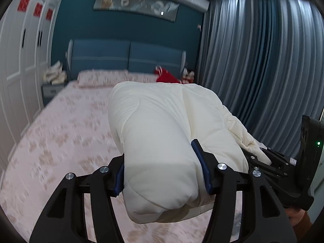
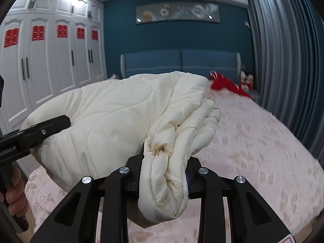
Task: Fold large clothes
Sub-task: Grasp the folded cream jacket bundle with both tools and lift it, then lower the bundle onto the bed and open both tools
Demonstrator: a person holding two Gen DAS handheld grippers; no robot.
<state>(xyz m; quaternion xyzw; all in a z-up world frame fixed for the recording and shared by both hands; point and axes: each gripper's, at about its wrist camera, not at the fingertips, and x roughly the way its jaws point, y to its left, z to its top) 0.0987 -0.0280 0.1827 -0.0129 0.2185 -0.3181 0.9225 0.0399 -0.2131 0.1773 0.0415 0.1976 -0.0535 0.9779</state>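
The padded garment [image 1: 162, 133] hung above the bed [image 1: 60, 141], clear of it, held at two places. The left gripper [image 1: 162, 172] clamped a thick fold at its left end; the right gripper [image 2: 164, 180] clamped a bunched edge at its right end, the two grippers side by side. A pillow [image 1: 101, 78] lay at the head of the bed, before the headboard [image 1: 125, 56]. A wardrobe [image 2: 50, 60] stood left of the bed, a curtain [image 1: 263, 60] right. A picture [image 1: 135, 4] hung above the headboard.
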